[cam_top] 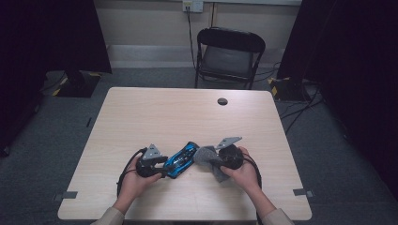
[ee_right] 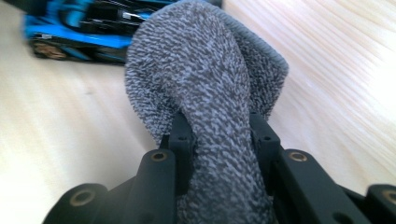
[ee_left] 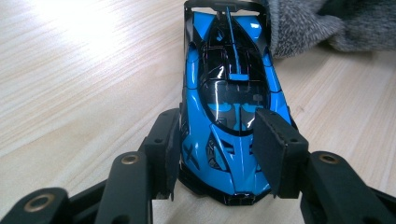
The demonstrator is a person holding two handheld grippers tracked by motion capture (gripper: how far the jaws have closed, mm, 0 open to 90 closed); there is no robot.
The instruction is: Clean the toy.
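1. At the bottom edge of the high view, two sleeved forearms come up onto the pale wooden bench [cam_top: 141, 112], one at lower left of centre and one at lower right of centre.
2. The person's left hand [cam_top: 133, 180] holds the left gripper [cam_top: 165, 166], just left of the frame's centre and low down. Its jaws are clamped on the nose end of a blue and black toy car [cam_top: 182, 158]; in the left gripper view the two black pads [ee_left: 266, 149] press against either flank of the toy car [ee_left: 229, 116], which lies flat on the bench [ee_left: 70, 84] and points away toward the top of the frame.
3. The right hand [cam_top: 244, 173] holds the right gripper [cam_top: 217, 161], just right of centre. It is clenched on a grey knitted cloth [cam_top: 206, 157]; in the right gripper view the cloth [ee_right: 205, 84] bulges up between the jaws in a rounded fold.
4. The cloth touches the tail end of the car, at the upper right of the left gripper view [ee_left: 299, 23].
5. Farther up the bench sits a small dark round hole [cam_top: 222, 101], above centre.
6. Beyond the bench, at top centre, stands a black folding chair [cam_top: 230, 51] on grey carpet.
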